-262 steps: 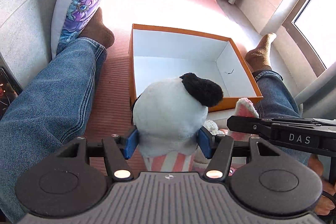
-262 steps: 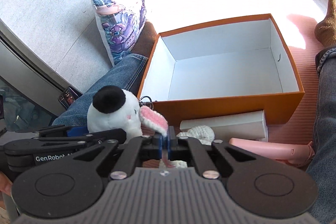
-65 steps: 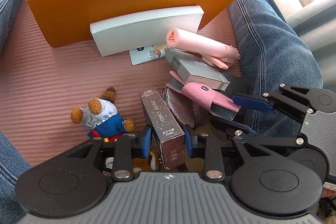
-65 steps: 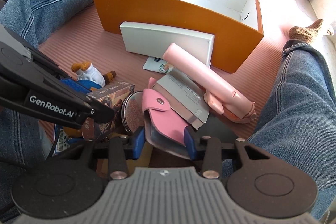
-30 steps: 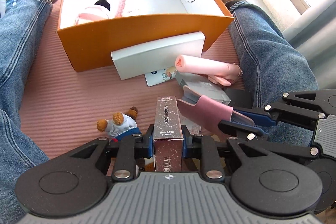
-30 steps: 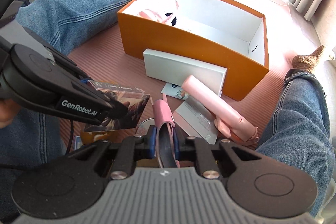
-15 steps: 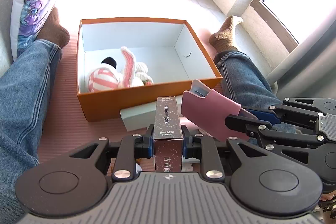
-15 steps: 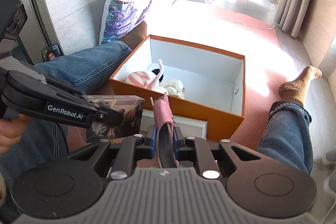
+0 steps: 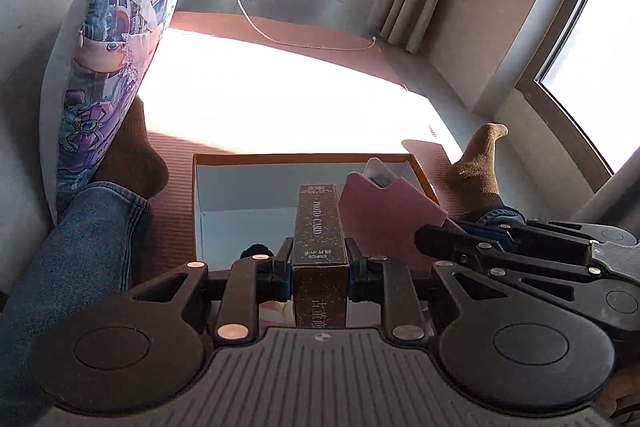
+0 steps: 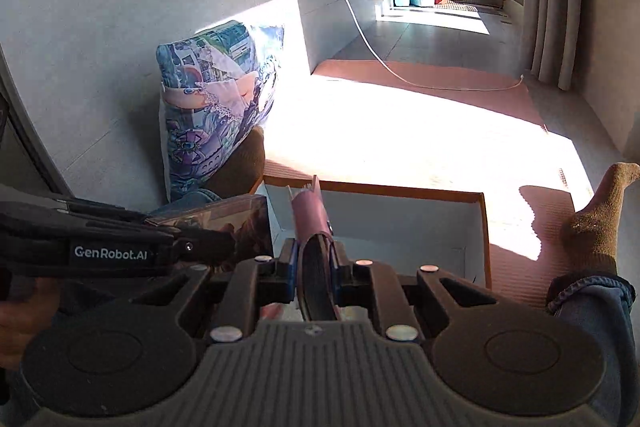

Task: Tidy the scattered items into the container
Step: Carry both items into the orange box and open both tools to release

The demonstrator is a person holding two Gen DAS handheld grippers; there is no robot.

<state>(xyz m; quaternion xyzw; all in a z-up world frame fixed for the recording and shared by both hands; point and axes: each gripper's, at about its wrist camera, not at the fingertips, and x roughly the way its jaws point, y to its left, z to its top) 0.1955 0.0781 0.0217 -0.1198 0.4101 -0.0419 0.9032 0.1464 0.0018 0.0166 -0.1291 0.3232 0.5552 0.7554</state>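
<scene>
A brown photo-card box [image 9: 319, 227] is being held between the fingers of the left gripper [image 9: 319, 273], its long axis running straight forward along them and its far end reaching over the near part of the orange container [image 9: 422, 173]. Just to its right, a pink case [image 9: 386, 209] is being gripped edge-on, together with a dark round disc tucked against it, by the right gripper [image 10: 314, 269], whose jaws are closed narrowly on it. Both items are being carried side by side above the container, which is lying directly ahead and below on the ribbed pink floor mat [image 9: 176, 211] between a person's legs. Neither hand is clearly judged nearer. Inside the white-lined container, only a dark tuft of a plush toy [image 9: 256, 251] is showing; the rest is being hidden by the grippers.
</scene>
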